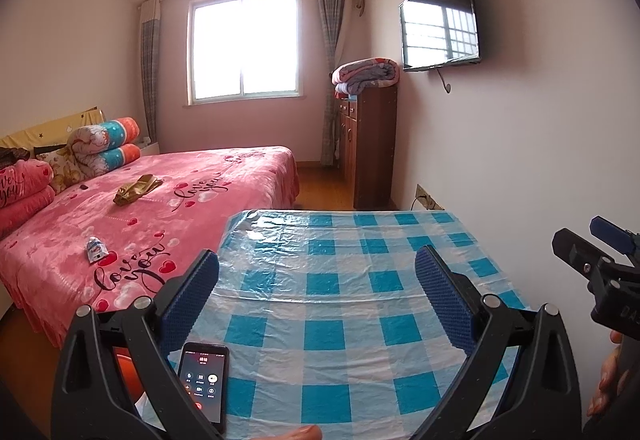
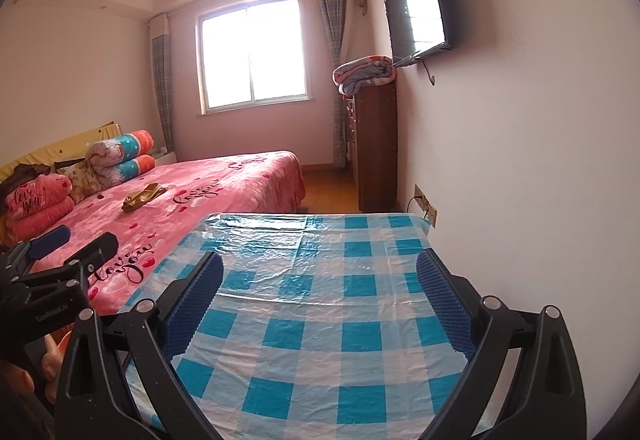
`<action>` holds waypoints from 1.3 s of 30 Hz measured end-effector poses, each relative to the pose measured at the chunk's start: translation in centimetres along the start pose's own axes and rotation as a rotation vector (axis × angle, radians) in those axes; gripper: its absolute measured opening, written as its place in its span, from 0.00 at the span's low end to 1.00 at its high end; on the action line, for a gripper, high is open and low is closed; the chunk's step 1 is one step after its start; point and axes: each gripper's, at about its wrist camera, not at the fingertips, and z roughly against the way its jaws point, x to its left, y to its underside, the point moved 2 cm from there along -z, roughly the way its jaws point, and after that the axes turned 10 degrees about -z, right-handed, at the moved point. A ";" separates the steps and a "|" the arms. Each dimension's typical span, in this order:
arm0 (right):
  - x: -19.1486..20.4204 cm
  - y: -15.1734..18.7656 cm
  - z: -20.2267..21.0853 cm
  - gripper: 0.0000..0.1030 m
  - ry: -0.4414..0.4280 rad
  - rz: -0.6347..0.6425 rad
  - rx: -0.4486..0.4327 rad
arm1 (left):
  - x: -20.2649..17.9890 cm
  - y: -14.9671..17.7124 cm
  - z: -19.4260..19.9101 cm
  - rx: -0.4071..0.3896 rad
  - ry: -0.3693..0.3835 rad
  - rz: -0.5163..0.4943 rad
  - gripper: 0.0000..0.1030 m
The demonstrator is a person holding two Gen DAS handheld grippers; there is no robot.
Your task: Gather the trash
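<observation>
On the pink bed (image 1: 224, 176) lie a crumpled gold wrapper (image 1: 136, 190) near its middle and a small white-and-blue packet (image 1: 95, 249) closer to me. The wrapper (image 2: 143, 197) also shows in the right wrist view. My left gripper (image 1: 318, 268) stands open over the blue-checked table (image 1: 360, 240), nothing between its fingers. My right gripper (image 2: 320, 270) is open too, above the same table (image 2: 320, 240). Each gripper appears at the edge of the other's view: the right gripper (image 1: 592, 252), the left gripper (image 2: 72, 244). Both are well short of the bed trash.
A phone (image 1: 202, 384) with a lit call screen lies on the table's near left corner. A brown cabinet (image 1: 370, 144) with a folded blanket stands by the right wall under a TV (image 1: 440, 16). Pillows and rolled quilts (image 1: 106, 148) sit at the bed's head. Wooden floor shows between bed and cabinet.
</observation>
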 end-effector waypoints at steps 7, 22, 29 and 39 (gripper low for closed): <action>-0.6 -0.1 -0.2 0.93 0.016 -0.012 -0.002 | -0.7 0.3 -0.3 0.010 0.062 -0.004 0.96; -1.2 -0.1 -0.6 0.93 0.038 -0.014 -0.005 | -1.8 0.4 -0.1 0.004 0.065 -0.039 0.96; -1.3 0.0 -0.8 0.93 0.039 -0.018 0.003 | -2.0 0.4 -0.1 0.002 0.064 -0.045 0.96; -1.3 0.9 -1.5 0.93 0.035 -0.017 0.022 | -2.0 0.3 -0.2 0.009 0.068 -0.047 0.96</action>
